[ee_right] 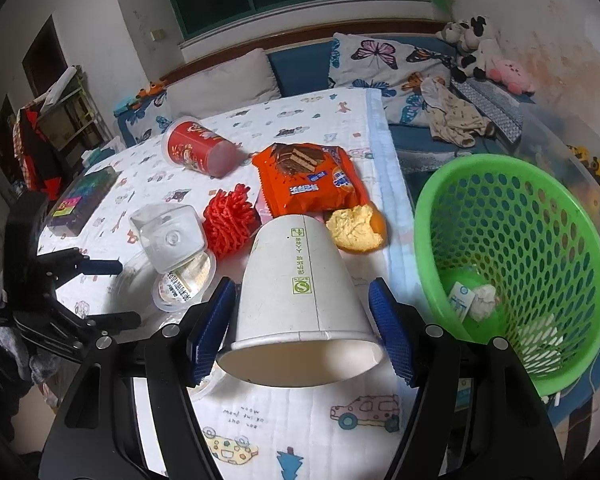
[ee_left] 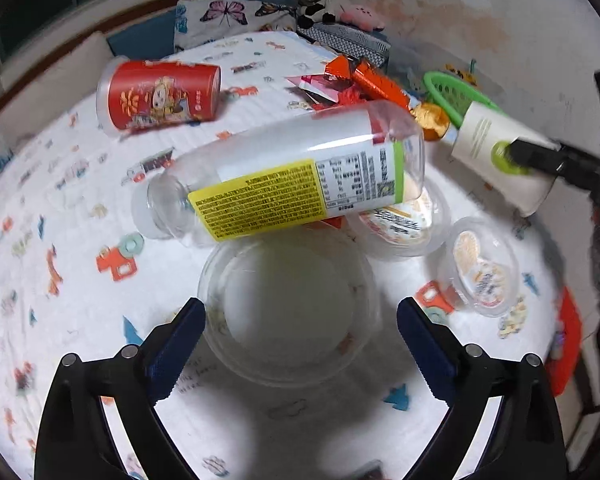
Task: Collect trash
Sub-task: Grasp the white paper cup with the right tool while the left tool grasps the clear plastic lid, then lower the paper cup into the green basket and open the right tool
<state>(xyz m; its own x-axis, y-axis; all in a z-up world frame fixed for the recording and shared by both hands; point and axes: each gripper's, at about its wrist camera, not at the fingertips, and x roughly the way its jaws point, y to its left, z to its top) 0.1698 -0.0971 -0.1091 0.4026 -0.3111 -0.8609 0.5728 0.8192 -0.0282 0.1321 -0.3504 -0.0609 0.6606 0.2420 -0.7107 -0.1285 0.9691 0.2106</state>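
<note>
A cartoon-print cloth covers the bench (ee_right: 300, 412), its edge right of the right claw (ee_right: 302, 330), which clamps a white paper cup (ee_right: 300, 280) beside the green basket (ee_right: 512, 240). The left claw (ee_left: 300, 340) gapes around a clear tub (ee_left: 288, 304).

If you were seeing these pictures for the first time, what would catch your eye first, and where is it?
The white paper cup, held on its side between the right gripper's jaws, fills the middle of the right wrist view, with the bright green basket just to its right. In the left wrist view, a clear plastic bottle lies across the patterned cloth, above a clear round bowl between the left gripper's open jaws.
</note>
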